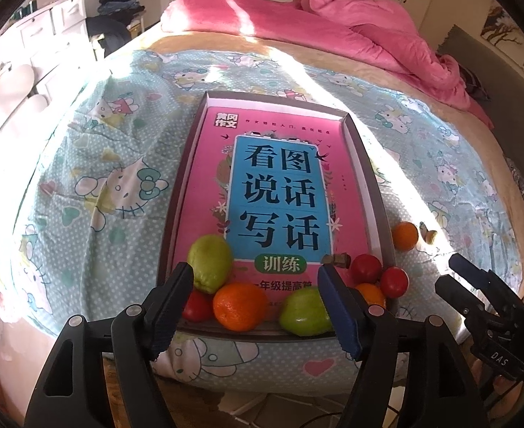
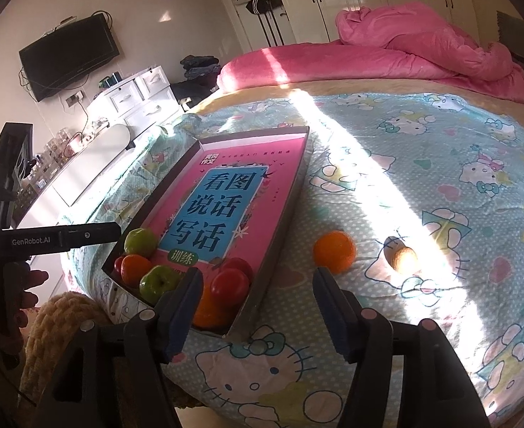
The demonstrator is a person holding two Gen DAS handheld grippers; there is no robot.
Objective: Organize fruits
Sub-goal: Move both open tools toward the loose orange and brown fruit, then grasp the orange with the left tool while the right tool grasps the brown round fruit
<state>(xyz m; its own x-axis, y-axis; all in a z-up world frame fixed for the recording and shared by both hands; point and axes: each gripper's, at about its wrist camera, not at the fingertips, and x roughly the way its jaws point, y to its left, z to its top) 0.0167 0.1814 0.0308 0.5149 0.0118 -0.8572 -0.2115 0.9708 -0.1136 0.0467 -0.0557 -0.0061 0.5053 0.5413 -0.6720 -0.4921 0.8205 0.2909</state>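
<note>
Orange, red and green fruits (image 1: 239, 306) crowd the tray's (image 1: 376, 192) near end, lower centre; one orange (image 2: 334, 251) lies outside on the bed (image 2: 422, 178). Left hand-held gripper (image 1: 258, 308) and right hand-held gripper (image 2: 258, 315) gape wide, empty.

Shallow grey box (image 1: 368, 192), long, pink book lying flat inside. Near end holds two green apples (image 1: 210, 263), an orange (image 1: 240, 306), red tomatoes (image 1: 366, 268). Lower right of frame: lone orange (image 2: 334, 251) on the bedsheet, just beside the box.
</note>
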